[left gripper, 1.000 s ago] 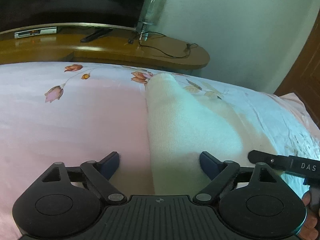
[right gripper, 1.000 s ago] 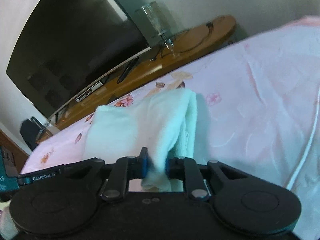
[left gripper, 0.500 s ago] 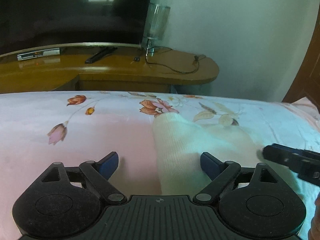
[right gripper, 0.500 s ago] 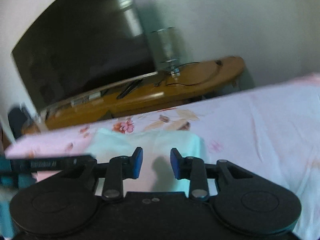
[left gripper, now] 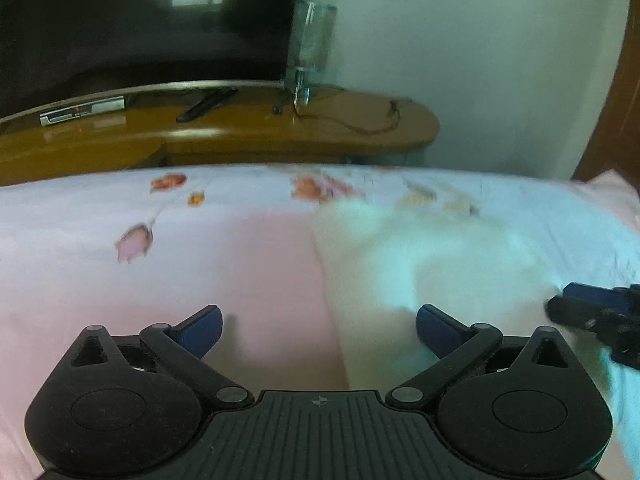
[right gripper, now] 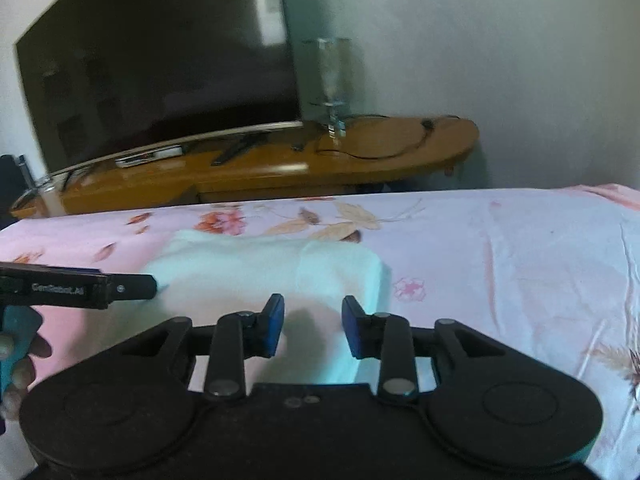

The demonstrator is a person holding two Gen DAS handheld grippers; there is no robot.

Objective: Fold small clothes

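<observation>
1. We see the bed (right gripper: 500, 248) under both tools, with a pink flower sheet.
2. We see a big dark TV (right gripper: 160, 60) far ahead of the tools, on a wood shelf (right gripper: 360, 152).
3. The white cloth (right gripper: 260, 276) lies flat on the bed, right in front of both tools.
4. Our left tool (left gripper: 318, 330) has just been opening and is wide open. The cloth's edge lies between its tips, but it holds nothing.
5. Our right tool (right gripper: 313, 326) has just opened a little. It holds nothing.
</observation>
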